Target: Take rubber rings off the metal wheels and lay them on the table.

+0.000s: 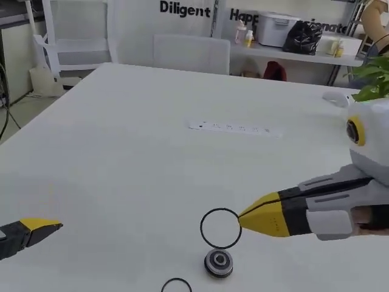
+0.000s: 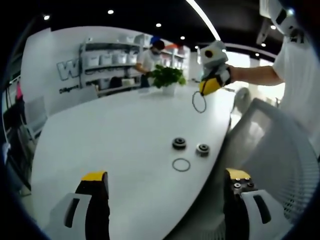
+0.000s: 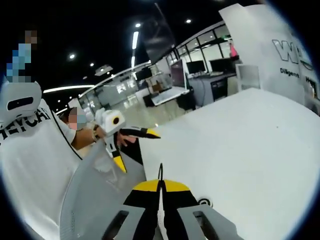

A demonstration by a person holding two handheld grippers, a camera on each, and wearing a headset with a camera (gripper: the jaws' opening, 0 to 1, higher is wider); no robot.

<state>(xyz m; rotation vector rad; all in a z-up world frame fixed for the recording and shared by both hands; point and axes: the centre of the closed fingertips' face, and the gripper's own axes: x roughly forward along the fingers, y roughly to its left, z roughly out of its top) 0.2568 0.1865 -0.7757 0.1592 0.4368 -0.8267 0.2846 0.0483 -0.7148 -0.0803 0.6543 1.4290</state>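
Note:
My right gripper [image 1: 243, 216] hangs above the white table [image 1: 121, 152], shut on a thin black rubber ring [image 1: 220, 228] that dangles from its yellow tips. Just below the ring a metal wheel [image 1: 219, 263] lies flat on the table, and a second black ring [image 1: 176, 285] lies at the near edge. In the left gripper view two wheels [image 2: 179, 143] [image 2: 202, 149] sit side by side, a loose ring [image 2: 181, 164] lies in front of them, and the right gripper [image 2: 209, 86] holds its ring [image 2: 199, 102] high up. My left gripper [image 2: 165, 175] is open, low at the left [image 1: 51, 228].
A white power strip [image 1: 234, 128] lies across the middle of the table. A potted plant [image 1: 372, 79] stands at the far right edge. A white chair [image 1: 191, 53] and shelves stand behind the table. A grey mesh chair back [image 2: 270, 150] is beside the near edge.

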